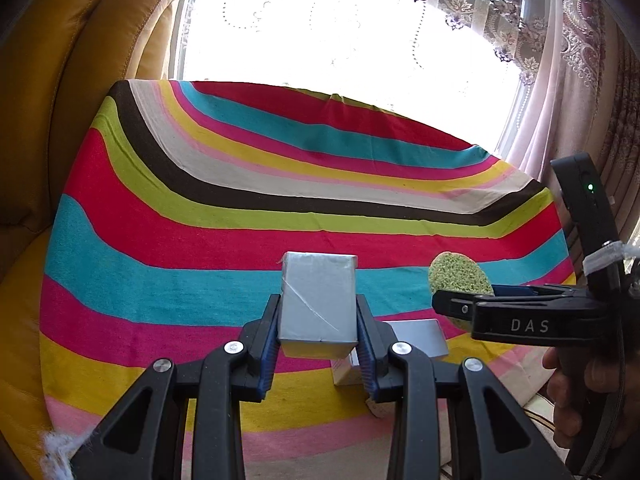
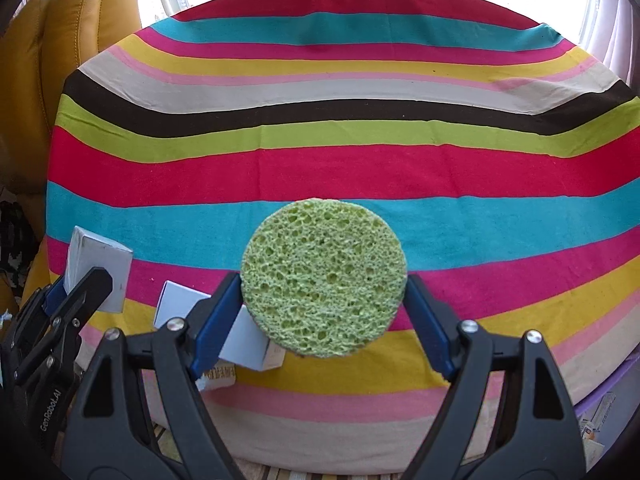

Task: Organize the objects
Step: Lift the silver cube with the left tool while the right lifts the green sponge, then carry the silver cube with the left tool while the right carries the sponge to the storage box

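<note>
My left gripper [image 1: 318, 332] is shut on a silver-grey box [image 1: 318, 304] and holds it above the striped cloth; the box also shows at the left of the right wrist view [image 2: 98, 268]. My right gripper [image 2: 324, 304] is shut on a round green sponge [image 2: 324, 278], held flat above the cloth; the sponge shows at the right of the left wrist view [image 1: 460, 276]. A second white box [image 2: 248, 340] lies on the cloth under and left of the sponge, and shows below the held box in the left wrist view [image 1: 416, 338].
A striped multicolour cloth [image 2: 360, 168] covers the table. A mustard leather sofa [image 1: 60, 80] stands at the left. A bright window with patterned curtains [image 1: 540, 40] is behind the table. The right hand [image 1: 576, 392] holds its gripper at the right edge.
</note>
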Tool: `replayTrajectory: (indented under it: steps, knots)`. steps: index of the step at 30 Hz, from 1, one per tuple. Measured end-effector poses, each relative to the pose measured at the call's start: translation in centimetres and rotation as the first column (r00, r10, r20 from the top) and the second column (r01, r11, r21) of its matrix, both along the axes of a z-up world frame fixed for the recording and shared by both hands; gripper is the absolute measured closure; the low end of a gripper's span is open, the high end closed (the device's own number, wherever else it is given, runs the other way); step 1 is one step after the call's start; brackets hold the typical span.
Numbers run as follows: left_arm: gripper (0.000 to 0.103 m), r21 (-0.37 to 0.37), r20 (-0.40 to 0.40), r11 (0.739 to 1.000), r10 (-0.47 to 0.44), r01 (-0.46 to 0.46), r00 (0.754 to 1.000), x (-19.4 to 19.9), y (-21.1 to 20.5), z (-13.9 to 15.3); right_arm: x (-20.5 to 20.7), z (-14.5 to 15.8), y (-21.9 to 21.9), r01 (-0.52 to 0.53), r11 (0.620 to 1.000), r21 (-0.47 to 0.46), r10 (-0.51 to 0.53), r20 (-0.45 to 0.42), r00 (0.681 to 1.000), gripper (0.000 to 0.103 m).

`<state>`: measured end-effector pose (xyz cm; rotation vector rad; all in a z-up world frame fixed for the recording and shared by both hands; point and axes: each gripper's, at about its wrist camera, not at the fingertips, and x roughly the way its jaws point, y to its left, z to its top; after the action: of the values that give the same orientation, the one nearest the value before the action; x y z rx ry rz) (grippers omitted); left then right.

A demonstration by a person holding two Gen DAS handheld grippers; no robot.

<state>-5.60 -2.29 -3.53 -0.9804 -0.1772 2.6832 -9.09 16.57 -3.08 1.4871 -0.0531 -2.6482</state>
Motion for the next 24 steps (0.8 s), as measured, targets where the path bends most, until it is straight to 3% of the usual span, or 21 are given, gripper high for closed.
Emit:
replayTrajectory:
  steps: [15, 21, 24]
  knots:
    - [0.068, 0.006, 0.001, 0.98, -0.201, 0.201, 0.98, 4.8, 8.3, 1.6, 9.0, 2.6, 6.8, 0.104, 0.994, -0.036, -0.106, -0.078, 0.991, 0.02]
    - [0.068, 0.008, 0.008, 0.944, -0.329, 0.329, 0.944, 6.7, 12.9, 2.0, 12.4, 3.2, 11.7, 0.19, 0.979, -0.07, -0.196, -0.088, 0.977, 0.02]
    - [0.068, 0.007, 0.015, 0.914, -0.406, 0.406, 0.914, 7.5, 15.5, 2.1, 14.0, 3.5, 14.3, 0.245, 0.966, -0.088, -0.253, -0.093, 0.963, 0.02]
